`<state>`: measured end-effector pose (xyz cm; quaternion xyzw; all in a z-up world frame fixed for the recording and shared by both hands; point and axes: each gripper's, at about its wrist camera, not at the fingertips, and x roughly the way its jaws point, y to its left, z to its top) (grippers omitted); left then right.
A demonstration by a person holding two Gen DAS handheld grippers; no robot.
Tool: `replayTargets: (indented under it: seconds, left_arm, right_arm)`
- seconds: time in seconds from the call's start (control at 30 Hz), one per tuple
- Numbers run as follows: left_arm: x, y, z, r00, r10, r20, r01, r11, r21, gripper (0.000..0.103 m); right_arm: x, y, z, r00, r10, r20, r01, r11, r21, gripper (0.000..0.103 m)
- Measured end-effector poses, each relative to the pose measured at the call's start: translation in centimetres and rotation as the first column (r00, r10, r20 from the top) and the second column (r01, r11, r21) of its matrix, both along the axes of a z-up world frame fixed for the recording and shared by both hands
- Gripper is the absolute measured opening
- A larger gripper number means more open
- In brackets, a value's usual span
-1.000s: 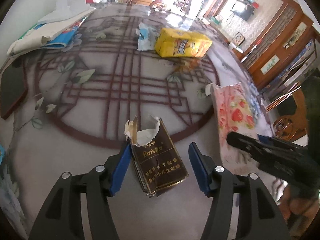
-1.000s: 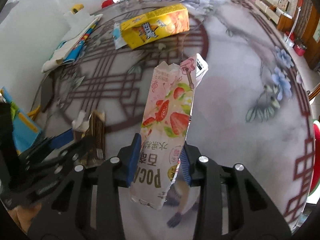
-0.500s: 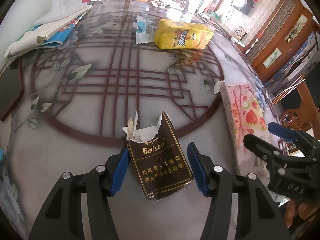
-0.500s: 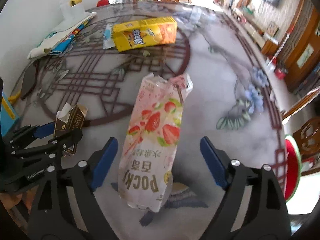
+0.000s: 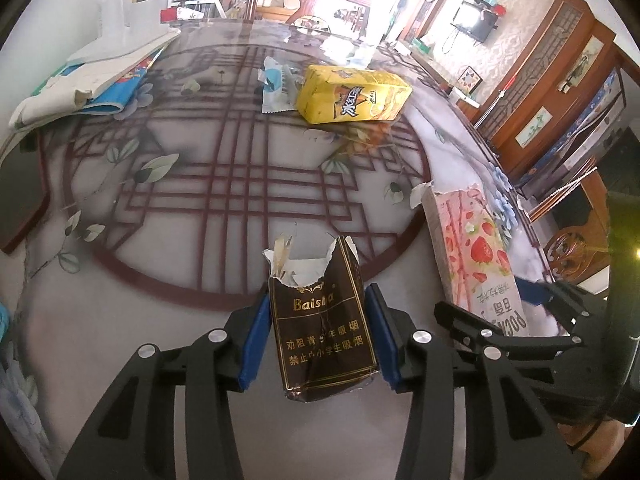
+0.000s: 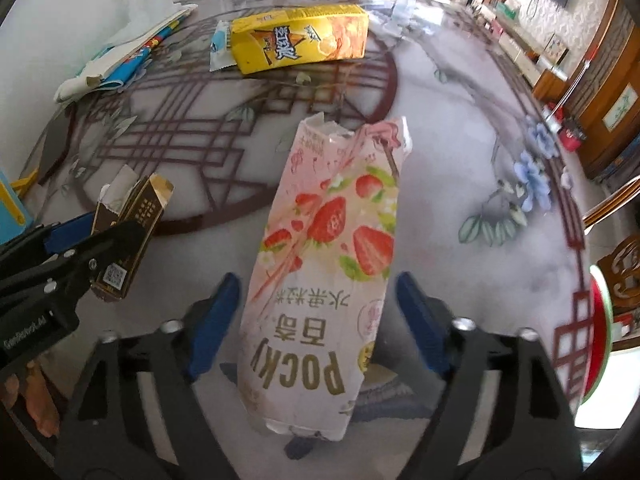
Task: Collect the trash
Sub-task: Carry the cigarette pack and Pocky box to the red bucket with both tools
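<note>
A torn brown cigarette pack (image 5: 320, 332) sits between my left gripper's (image 5: 316, 296) blue pads. The jaws are closing and both pads touch its sides. From the right wrist view the same pack (image 6: 136, 216) shows edge-on in the left gripper (image 6: 108, 232). A long pink strawberry Pocky box (image 6: 328, 248) lies on the glass table between my right gripper's (image 6: 318, 280) pads. Those jaws are closing too, but a gap remains on each side of the box. The box (image 5: 476, 248) and right gripper (image 5: 520, 312) also appear at the right of the left wrist view.
A yellow snack box (image 5: 352, 96) and a blue-white wrapper (image 5: 274, 84) lie at the table's far side. Folded bags and cloth (image 5: 92, 84) are piled at the far left. A red-green plate (image 6: 600, 320) sits at the right edge. Wooden cabinets stand beyond the table.
The right gripper let go of the Pocky box, opened wide, then narrowed again around it. The left pads drew in from both sides onto the cigarette pack.
</note>
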<state>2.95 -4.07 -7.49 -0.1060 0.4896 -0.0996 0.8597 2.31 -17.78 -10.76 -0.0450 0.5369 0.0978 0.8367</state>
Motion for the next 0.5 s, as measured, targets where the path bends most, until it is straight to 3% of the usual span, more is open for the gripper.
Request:
replayTargets:
  seconds: [0.07, 0.27, 0.5]
  left_arm:
    - [0.0, 0.2, 0.1, 1.000, 0.006, 0.005, -0.006, 1.000, -0.009, 0.044]
    - [-0.3, 0.7, 1.0, 0.998, 0.025, 0.054, -0.022, 0.998, -0.058, 0.044]
    - [-0.8, 1.1, 2.9, 0.988, 0.049, 0.143, -0.037, 0.996, -0.083, 0.044]
  right_arm:
    - [0.0, -0.4, -0.1, 1.000, -0.001, -0.023, 0.002, 0.999, 0.049, 0.048]
    - [-0.9, -1.5, 0.7, 0.999, 0.004, -0.031, 0.001, 0.987, 0.161, 0.048]
    - [-3.5, -3.7, 3.8, 0.999, -0.016, 0.036, 0.006, 0.967, 0.254, 0.048]
